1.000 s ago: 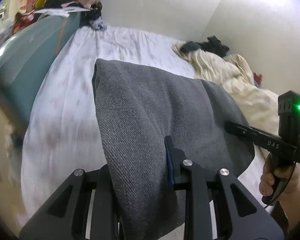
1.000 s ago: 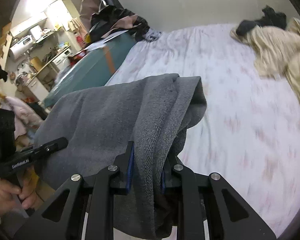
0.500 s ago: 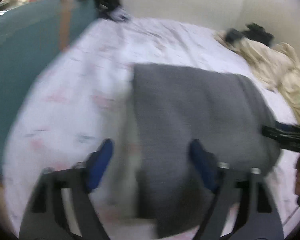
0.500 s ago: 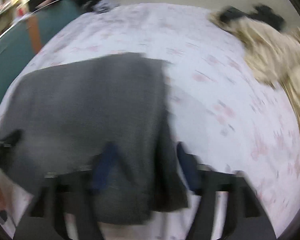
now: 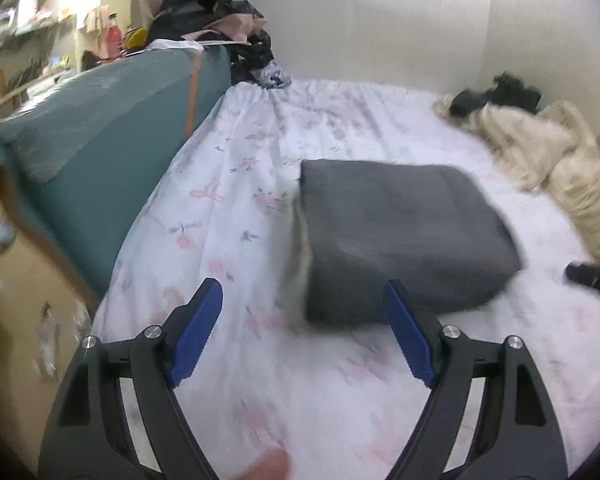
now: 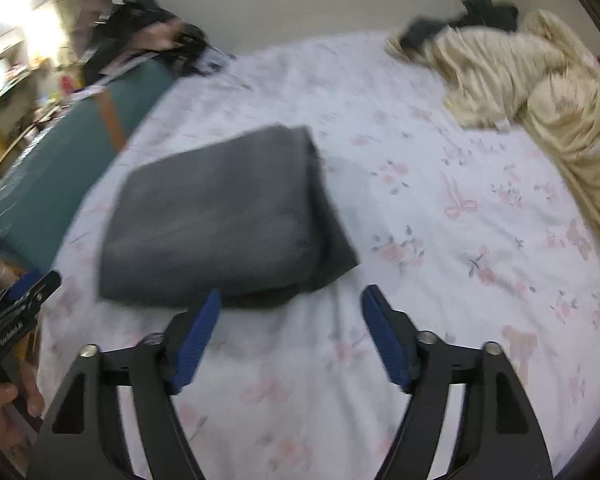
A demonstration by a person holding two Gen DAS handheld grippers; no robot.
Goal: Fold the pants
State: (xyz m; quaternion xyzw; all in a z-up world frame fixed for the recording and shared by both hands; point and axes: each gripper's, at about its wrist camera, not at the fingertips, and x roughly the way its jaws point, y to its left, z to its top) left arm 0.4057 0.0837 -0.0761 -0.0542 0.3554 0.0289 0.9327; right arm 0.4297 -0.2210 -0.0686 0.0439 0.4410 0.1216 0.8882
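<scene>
The grey pants (image 5: 400, 236) lie folded into a flat rectangle on the floral bed sheet (image 5: 240, 184). They also show in the right wrist view (image 6: 224, 216). My left gripper (image 5: 302, 300) is open and empty, just in front of the pants' near edge. My right gripper (image 6: 290, 306) is open and empty, just in front of the pants' near right corner. The left gripper's tip (image 6: 24, 292) shows at the left edge of the right wrist view. The right gripper's tip (image 5: 592, 276) shows at the right edge of the left wrist view.
A teal sofa back (image 5: 100, 152) runs along the bed's left side, with piled clothes (image 5: 204, 12) on top. A cream blanket (image 6: 540, 80) and dark clothing (image 6: 484, 8) lie at the bed's far right. A wall stands behind the bed.
Both grippers held the pants up a second ago. They have let go and opened, and the pants now lie folded on the bed. Both grippers have pulled back.
</scene>
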